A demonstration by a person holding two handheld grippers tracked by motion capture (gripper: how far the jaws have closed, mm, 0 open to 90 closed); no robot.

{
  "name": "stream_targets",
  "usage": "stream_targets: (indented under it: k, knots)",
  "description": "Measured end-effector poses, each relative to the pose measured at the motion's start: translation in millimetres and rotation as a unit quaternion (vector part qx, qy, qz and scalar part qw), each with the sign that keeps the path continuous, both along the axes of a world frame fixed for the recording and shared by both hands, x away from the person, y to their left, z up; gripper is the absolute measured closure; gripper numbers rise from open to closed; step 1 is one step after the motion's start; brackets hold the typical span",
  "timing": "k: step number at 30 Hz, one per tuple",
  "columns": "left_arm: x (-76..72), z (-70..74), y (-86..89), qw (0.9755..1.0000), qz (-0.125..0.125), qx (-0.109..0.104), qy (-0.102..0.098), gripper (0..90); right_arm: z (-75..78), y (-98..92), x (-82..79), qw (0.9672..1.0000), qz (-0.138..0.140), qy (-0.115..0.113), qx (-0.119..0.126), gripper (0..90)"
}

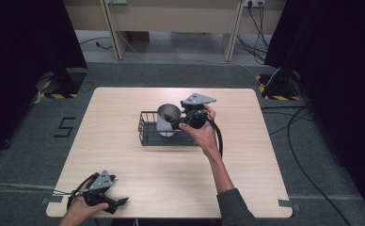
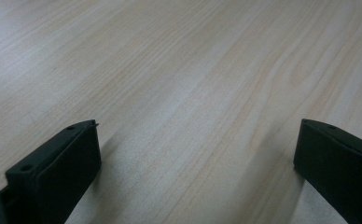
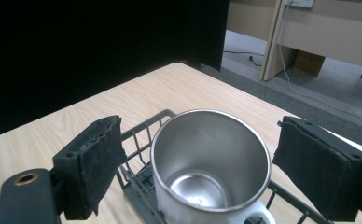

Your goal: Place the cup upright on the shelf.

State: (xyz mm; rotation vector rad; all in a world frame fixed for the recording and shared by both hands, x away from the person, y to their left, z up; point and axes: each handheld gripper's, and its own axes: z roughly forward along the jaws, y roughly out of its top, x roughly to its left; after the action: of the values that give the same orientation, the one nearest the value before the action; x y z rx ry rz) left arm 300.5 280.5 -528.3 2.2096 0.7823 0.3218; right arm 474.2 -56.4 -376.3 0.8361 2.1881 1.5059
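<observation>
We straddle the steel mug (image 3: 210,163) in its dark wire basket (image 1: 148,135) with our right tool (image 3: 212,163) spread wide to grasp it, our left tool (image 2: 195,172) resting wide-open on the pale wooden bench (image 1: 171,179).

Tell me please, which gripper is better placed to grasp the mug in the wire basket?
Right. The right gripper is open with its jaws either side of the mug; the left gripper rests at the table's near edge.

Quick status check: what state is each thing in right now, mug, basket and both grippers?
Mug: upright in the basket, empty, between the right gripper's jaws, not clamped.
Basket: on the table, holding the mug.
Right gripper: open, jaws either side of the mug.
Left gripper: open, holding nothing, low over bare table.
</observation>
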Motion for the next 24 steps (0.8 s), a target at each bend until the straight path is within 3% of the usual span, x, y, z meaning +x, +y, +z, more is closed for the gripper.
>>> stream_targets:
  k: [24]
  knots:
    - [0.1, -0.1, 0.1, 1.0000, 0.000, 0.001, -0.001, 0.0, -2.3, -18.6, -28.7, 0.9999, 0.003, -0.001, 0.012, 15.1]
